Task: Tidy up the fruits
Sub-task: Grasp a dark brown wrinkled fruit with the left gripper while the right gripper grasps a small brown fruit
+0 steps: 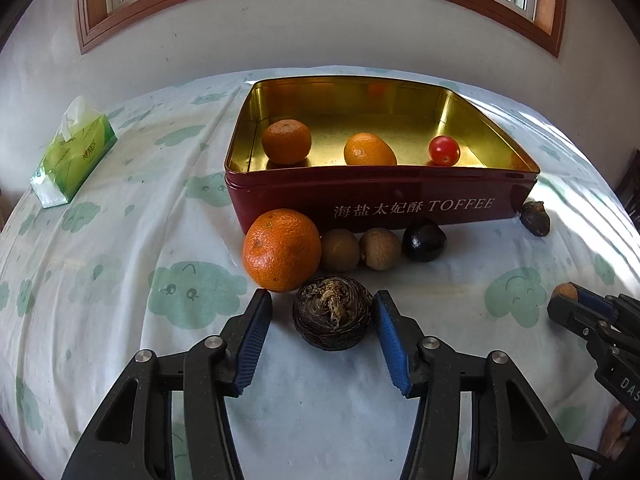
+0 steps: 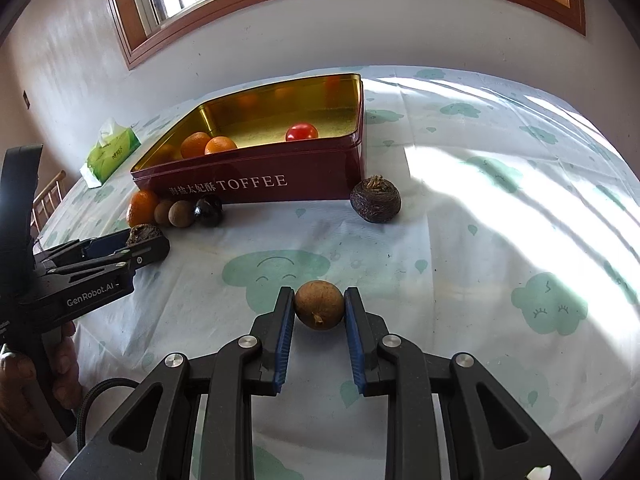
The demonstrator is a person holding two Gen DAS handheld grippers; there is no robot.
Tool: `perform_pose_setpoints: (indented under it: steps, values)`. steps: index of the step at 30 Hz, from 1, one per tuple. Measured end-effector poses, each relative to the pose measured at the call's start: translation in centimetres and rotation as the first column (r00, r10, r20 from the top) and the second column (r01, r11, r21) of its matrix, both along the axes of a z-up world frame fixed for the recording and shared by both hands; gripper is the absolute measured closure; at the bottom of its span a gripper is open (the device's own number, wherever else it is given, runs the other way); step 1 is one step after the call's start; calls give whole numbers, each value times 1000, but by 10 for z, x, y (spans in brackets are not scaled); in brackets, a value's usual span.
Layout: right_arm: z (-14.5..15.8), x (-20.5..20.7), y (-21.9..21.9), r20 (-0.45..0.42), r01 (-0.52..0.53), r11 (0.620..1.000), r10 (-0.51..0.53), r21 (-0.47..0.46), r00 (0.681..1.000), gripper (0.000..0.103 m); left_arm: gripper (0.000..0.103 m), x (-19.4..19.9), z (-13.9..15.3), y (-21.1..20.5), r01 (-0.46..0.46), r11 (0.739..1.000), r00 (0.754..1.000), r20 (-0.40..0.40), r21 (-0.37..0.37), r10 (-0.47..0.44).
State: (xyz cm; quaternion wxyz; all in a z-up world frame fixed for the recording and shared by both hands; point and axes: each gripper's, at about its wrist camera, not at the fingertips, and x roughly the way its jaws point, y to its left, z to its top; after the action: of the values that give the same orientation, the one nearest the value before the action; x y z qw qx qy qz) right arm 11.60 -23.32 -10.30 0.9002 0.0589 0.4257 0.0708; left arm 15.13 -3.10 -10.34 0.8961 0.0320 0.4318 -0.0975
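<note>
Cloth-covered table point(image 2: 460, 240): right gripper point(image 2: 319, 307) clenched on longan point(image 2: 319, 310); left gripper point(image 1: 322, 314) straddling water chestnut point(image 1: 333, 312), unclamped; could roll out sideways.

Red tin point(image 1: 380, 204) reads "海盐太妃酥 TOFFEE"; left claw point(image 2: 150, 246) reads "GenRobot.AI".

A table covered with a white cloth point(image 1: 120, 240) printed with pale green smiling clouds fills both views, and a red toffee tin point(image 1: 380, 200) stands open on it at centre frame with a green tissue pack point(image 1: 74, 156) lying at the far left. Along the tin's near wall lie a large orange point(image 1: 282, 250), two brown longans point(image 1: 340, 250) point(image 1: 380, 249) and a dark chestnut point(image 1: 424, 239) in a row, with a dark water chestnut point(image 1: 332, 312) just below them. In the right wrist view another water chestnut point(image 2: 375, 199) sits by the tin's right corner and a third longan point(image 2: 319, 310) lies at lower centre.
</note>
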Motion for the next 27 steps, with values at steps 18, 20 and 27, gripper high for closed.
perform_pose_setpoints:
  steps: [18, 20, 27]
  values:
    - [0, 2, 1, -2, 10, 1000, -10, -17, 1000, 80, 63, -11, 1, 19, -117, 993, 993, 6, -14, 117]
    - [-1, 3, 1, -2, 11, 1000, -11, -19, 1000, 80, 63, -11, 1, 19, -117, 993, 993, 6, -14, 117]
    - [-1, 3, 1, -2, 11, 1000, -12, -22, 1000, 80, 62, -11, 1, 20, -117, 993, 993, 6, -11, 117]
